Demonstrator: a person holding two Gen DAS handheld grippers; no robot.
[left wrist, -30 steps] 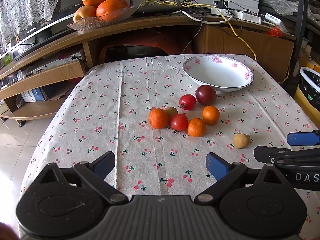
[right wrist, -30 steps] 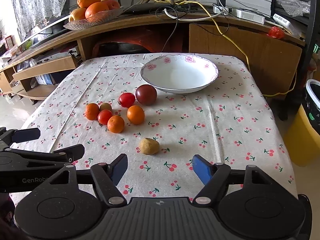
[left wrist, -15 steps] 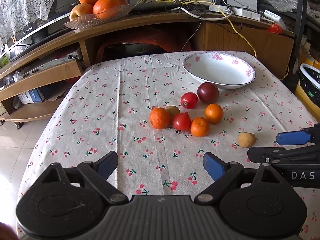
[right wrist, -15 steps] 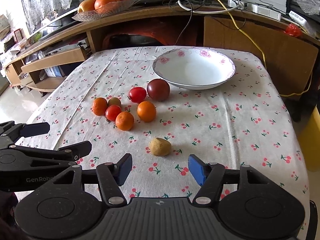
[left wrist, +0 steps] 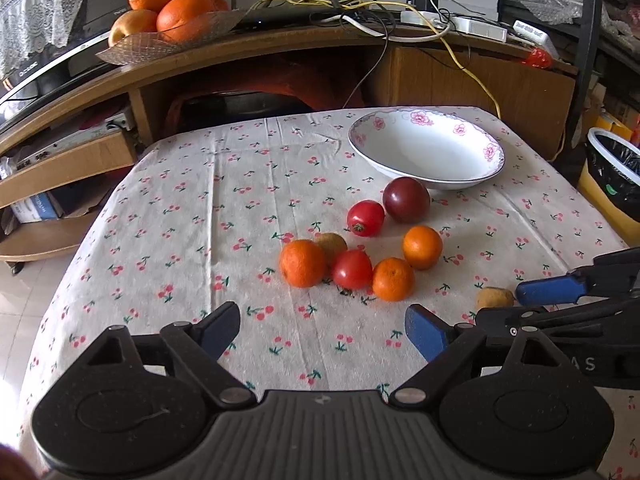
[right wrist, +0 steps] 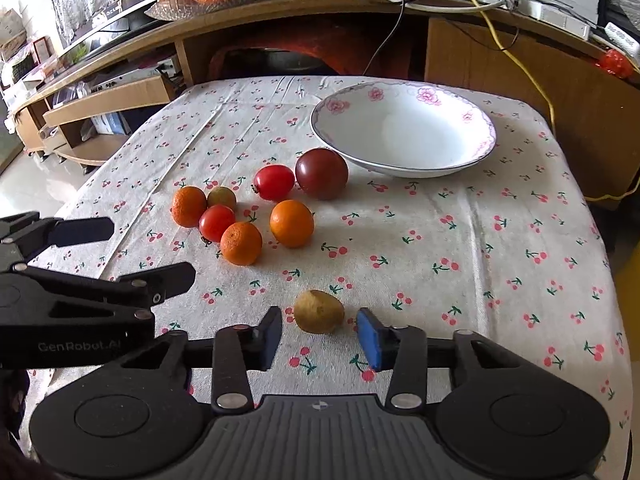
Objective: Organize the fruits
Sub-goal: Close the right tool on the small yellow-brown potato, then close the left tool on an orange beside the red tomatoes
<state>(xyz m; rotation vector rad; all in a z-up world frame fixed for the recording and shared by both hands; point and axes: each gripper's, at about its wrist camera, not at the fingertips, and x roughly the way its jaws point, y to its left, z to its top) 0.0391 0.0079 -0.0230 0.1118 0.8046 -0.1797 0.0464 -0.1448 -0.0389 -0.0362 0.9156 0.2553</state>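
Note:
A lone brown kiwi lies on the cherry-print cloth, just in front of my right gripper, which is open with one fingertip on each side of it. In the left wrist view one of its blue pads sits right beside the kiwi. Farther ahead is a cluster: three oranges, two red tomatoes, a dark purple tomato and a small greenish fruit. Behind them stands an empty white flowered bowl. My left gripper is wide open and holds nothing, short of the cluster.
A wooden TV stand runs behind the table, with a glass dish of oranges and loose cables on it. A yellow bin stands off the table's right edge. The table's left edge drops to a tiled floor.
My right gripper moved forward to the brown kiwi and narrowed its opening around it. My left gripper advanced slightly toward the cluster, still wide open.

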